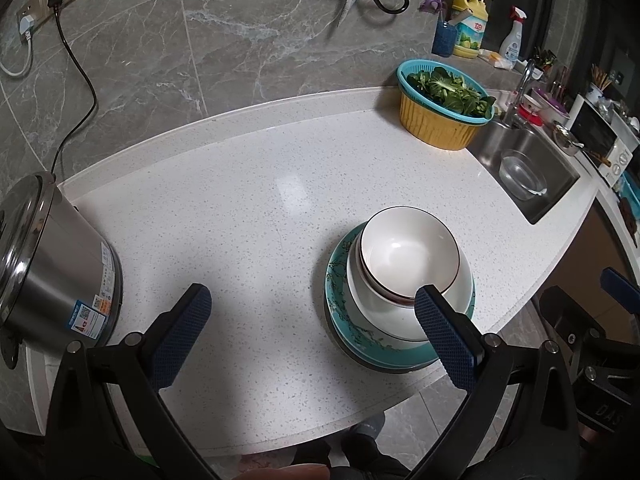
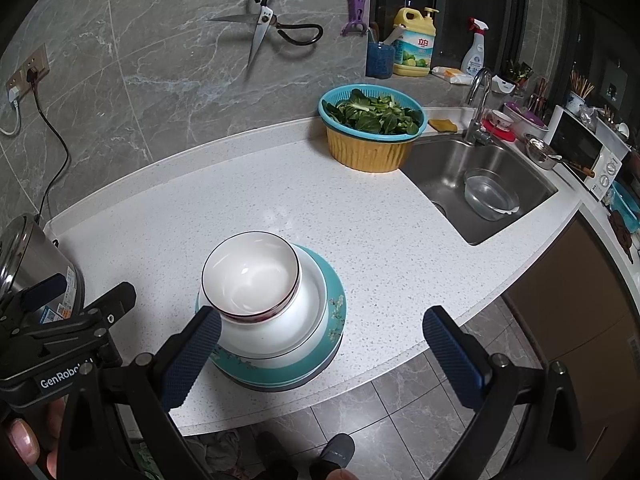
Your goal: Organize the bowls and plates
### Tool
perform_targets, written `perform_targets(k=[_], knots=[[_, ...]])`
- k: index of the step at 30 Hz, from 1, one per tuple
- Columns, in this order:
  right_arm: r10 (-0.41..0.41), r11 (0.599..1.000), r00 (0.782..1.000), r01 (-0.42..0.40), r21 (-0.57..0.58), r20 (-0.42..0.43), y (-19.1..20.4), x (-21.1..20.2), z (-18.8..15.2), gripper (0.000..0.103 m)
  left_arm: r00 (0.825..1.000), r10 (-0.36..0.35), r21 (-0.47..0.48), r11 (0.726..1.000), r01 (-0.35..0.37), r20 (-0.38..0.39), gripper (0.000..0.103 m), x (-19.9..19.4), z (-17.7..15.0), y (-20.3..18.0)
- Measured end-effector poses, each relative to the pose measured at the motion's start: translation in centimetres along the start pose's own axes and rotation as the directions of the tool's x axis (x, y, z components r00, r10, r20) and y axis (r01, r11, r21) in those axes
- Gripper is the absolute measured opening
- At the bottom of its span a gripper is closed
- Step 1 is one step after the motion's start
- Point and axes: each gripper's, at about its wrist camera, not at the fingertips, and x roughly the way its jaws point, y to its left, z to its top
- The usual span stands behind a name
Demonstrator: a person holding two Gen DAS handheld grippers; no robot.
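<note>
Glossy white round bowls [image 2: 250,276] nested on teal plate [image 2: 334,320], speckled countertop [image 2: 280,200]; both grippers [image 1: 312,336] [image 2: 320,348] wide open, empty.

My rig, itemised: left gripper [image 1: 312,332] and right gripper [image 2: 322,344], each a matte black frame with silver pivot screws; fingers [image 2: 192,360] faced with dark blue textured pads. White "GenRobot" lettering, partly hidden, on one black body. I wear dark slippers [image 2: 336,450].

grey marble wall [image 2: 168,80], white speckled counter [image 2: 320,200] (steel sink [image 2: 448,168])
</note>
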Motion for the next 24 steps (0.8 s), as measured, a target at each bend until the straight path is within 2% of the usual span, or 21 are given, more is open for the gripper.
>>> perform_targets(k=[24], knots=[[-0.001,1.000,1.000,0.001,-0.001,-0.002,0.06,0.10,0.11,0.103,1.000,0.001,0.000,1.000,-0.001,-0.008,0.103,0.72,0.22,0.44]])
